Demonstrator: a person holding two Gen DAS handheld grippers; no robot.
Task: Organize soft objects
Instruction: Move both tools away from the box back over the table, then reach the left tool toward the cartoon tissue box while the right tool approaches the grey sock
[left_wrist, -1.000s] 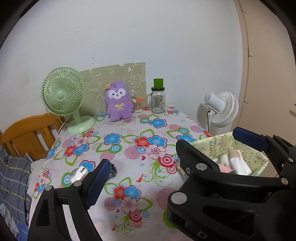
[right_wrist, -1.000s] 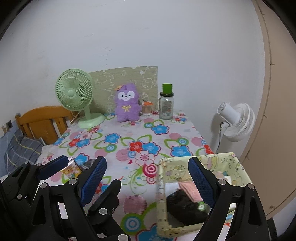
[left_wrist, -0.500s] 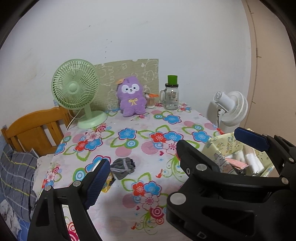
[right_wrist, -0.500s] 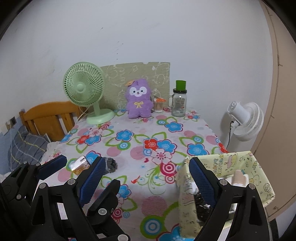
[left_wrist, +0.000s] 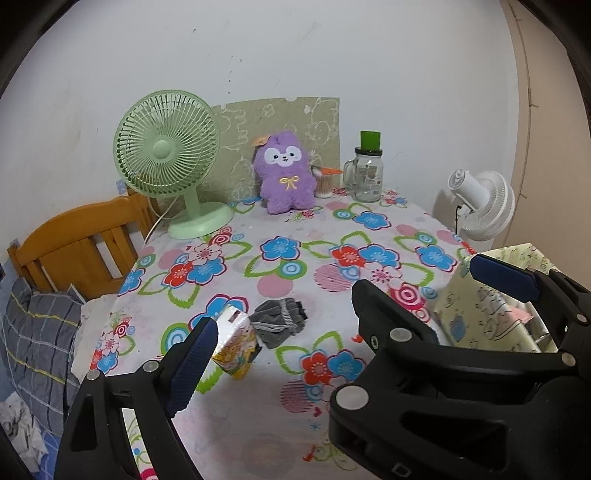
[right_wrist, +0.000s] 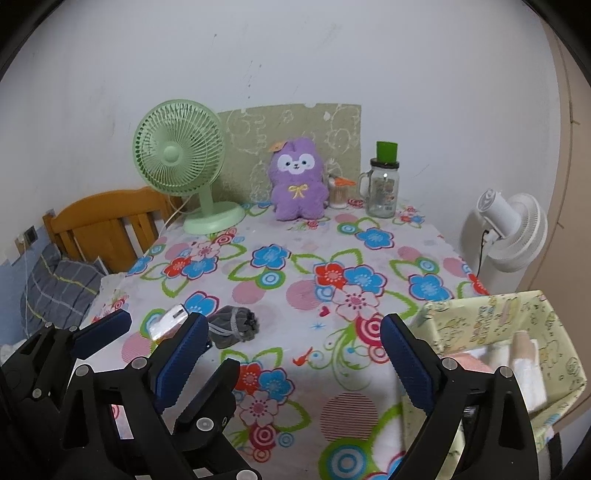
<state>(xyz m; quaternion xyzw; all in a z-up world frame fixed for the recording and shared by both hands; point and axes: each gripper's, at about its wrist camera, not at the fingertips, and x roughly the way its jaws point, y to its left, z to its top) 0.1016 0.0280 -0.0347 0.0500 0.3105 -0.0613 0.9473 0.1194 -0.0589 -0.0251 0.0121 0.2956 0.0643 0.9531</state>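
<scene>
A crumpled grey sock (left_wrist: 280, 321) (right_wrist: 232, 325) lies on the flowered tablecloth (left_wrist: 332, 258), next to a small printed packet (left_wrist: 234, 347) (right_wrist: 168, 325). A purple plush toy (left_wrist: 286, 173) (right_wrist: 299, 181) sits upright at the back. The yellow-green fabric box (left_wrist: 480, 314) (right_wrist: 480, 321) at the right holds rolled white and pink items. My left gripper (left_wrist: 314, 339) hovers near the packet, its jaws opening with nothing gripped between them. My right gripper (right_wrist: 293, 356) hangs open and empty between the sock and the box.
A green desk fan (left_wrist: 166, 155), a glass jar with a green lid (left_wrist: 367, 177) and a small cup stand along the back wall. A white fan (left_wrist: 484, 206) stands off the table's right edge. A wooden chair (left_wrist: 81, 247) and a grey pillow are at the left.
Both grippers have swung left together over the table. The box has slid towards the right edge of both views. The grey sock and the packet have come into sight near the left fingers.
</scene>
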